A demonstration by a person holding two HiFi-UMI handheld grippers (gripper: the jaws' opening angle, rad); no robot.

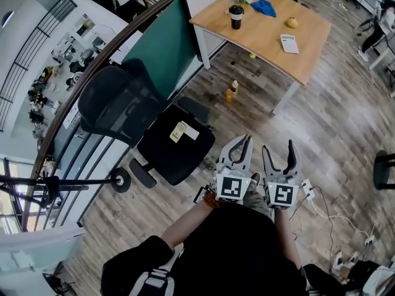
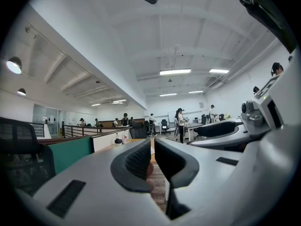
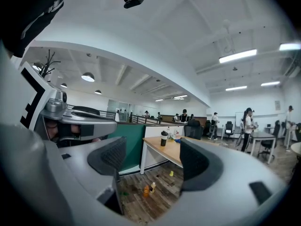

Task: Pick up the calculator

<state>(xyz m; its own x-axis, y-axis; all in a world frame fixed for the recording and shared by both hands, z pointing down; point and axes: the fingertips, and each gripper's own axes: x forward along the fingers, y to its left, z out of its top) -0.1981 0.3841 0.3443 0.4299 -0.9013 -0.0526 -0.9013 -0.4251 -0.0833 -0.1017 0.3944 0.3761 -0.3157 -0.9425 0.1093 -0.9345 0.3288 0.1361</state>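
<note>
The white calculator lies flat near the right edge of a wooden table, far ahead of both grippers in the head view. Neither gripper view shows it. My left gripper is held level in front of my body, its jaws shut with nothing between them. Close beside it, my right gripper stands open and empty; through its gap I see the table and a black cup.
The table also carries a black cup, a blue cloth and a small yellow object. Two bottles stand on the wood floor before it. A black office chair and a green partition lie left.
</note>
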